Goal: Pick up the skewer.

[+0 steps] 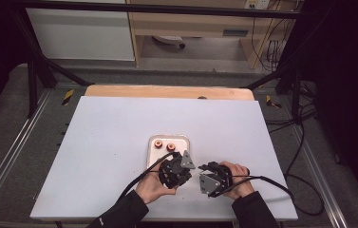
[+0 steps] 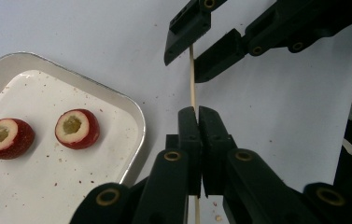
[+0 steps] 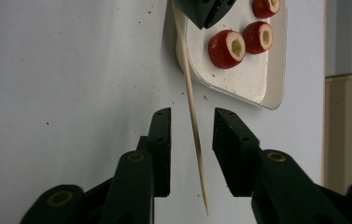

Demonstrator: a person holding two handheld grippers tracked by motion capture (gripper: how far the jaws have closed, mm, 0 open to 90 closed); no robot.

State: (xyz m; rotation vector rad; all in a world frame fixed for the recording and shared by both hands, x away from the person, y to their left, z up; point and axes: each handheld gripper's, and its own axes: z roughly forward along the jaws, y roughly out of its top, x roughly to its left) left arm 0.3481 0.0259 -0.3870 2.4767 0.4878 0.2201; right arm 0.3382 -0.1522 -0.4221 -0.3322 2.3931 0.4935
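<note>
High view first: the white worktop (image 1: pixel 119 142) carries a tray (image 1: pixel 184 140), and both grippers sit just beside the tray. On the tray wait cored red fruits (image 2: pixel 77 128), ready for poking. The left gripper (image 2: pixel 197 114) pinches a thin skewer (image 2: pixel 193 79) tight, holding it steady. The right gripper (image 3: pixel 191 128) has its jaws around the skewer, not squeezing yet.

1. The white tray (image 1: pixel 184 140) with its cored red fruits (image 1: pixel 164 145) is lying just beyond the two grippers, blocking the way ahead.
2. The grey tabletop (image 1: pixel 100 142) is lying open on every other side.
</note>
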